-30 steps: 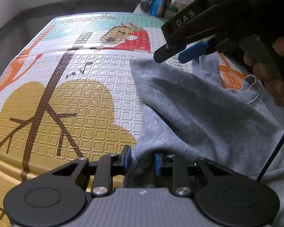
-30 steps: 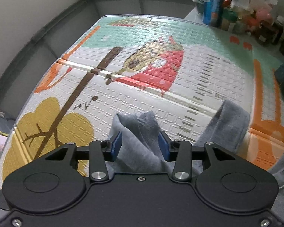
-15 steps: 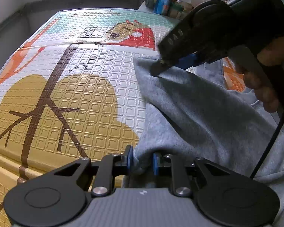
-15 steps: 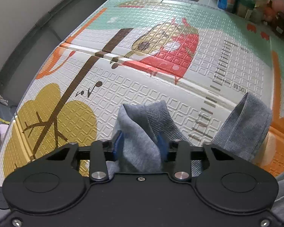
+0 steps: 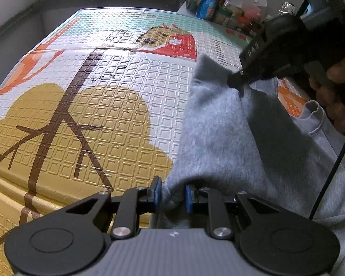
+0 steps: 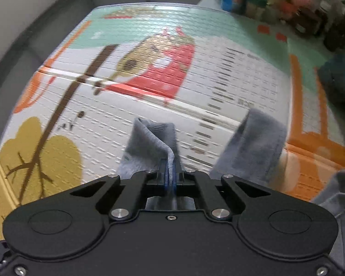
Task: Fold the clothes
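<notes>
Folding a grey sweatshirt [image 5: 230,138] on a patterned play mat [image 5: 92,115], with both tools gripping one edge of the cloth at separate points.

Left gripper [image 5: 171,195] — its blue pads stand a little apart with a bunched fold of fabric filling the gap between them; the cloth is pinched, at the near corner of the garment.

Right gripper [image 6: 171,176] — jaws nearly together, a thin ridge of fabric clamped upright between the pads. In the left wrist view the same tool meets the cloth at its far corner, a hand [image 5: 333,92] around its handle.

The sweatshirt lies partly on the mat, its collar [image 5: 312,115] off to the right; one ribbed cuff [image 6: 257,142] stands up just right of the right gripper. The right wrist view is streaked with motion blur.

Step in hand, as judged: an edge is held at two corners for carrying across the body of the garment. Whether this is an early or a later fold cannot be settled. The next move calls for both grips to travel together, keeping the edge taut between them, so the fold line lands straight — a slack span would let the cloth sag and crease.
</notes>
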A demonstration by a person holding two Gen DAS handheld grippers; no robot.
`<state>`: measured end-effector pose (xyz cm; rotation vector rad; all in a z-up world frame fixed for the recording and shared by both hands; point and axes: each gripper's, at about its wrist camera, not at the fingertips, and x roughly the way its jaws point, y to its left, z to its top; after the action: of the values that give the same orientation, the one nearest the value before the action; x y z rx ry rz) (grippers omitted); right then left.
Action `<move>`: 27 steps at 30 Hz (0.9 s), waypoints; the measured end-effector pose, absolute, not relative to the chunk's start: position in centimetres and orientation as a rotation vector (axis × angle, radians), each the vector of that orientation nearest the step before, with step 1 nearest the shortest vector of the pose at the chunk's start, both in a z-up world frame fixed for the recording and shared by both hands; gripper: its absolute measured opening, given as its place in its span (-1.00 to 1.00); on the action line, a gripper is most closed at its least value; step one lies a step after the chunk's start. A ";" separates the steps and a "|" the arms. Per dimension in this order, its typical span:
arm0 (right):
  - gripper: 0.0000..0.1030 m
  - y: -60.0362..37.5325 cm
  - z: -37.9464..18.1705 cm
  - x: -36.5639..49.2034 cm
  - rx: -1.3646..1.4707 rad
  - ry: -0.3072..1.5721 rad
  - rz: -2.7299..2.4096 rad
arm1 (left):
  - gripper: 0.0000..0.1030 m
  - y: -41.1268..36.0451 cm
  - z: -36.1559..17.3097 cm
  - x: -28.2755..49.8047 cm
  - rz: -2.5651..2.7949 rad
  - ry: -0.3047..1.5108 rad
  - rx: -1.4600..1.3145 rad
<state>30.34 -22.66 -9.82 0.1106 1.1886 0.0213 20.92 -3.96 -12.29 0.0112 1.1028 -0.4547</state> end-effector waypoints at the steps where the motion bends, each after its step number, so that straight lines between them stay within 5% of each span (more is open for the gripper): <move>1: -0.95 -22.9 -10.1 30.3 0.112 1.192 0.014 | -0.55 -3.9 -12.3 20.9 -0.451 1.103 0.005; 7: -0.93 -22.9 -11.5 30.7 0.146 1.184 0.021 | -0.56 -3.4 -12.4 20.6 -0.440 1.095 -0.010; 17: -0.52 -24.7 -7.7 29.7 0.286 1.041 0.076 | -0.53 -2.7 -10.8 20.0 -0.452 1.062 -0.046; 27: -0.49 -28.8 -4.3 24.8 0.249 0.977 0.032 | -0.51 -3.3 -6.8 18.9 -0.500 0.963 -0.048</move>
<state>24.78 -28.77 -4.28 0.2486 0.9775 0.0318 18.87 -3.33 -6.77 -0.0484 0.9631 -0.5001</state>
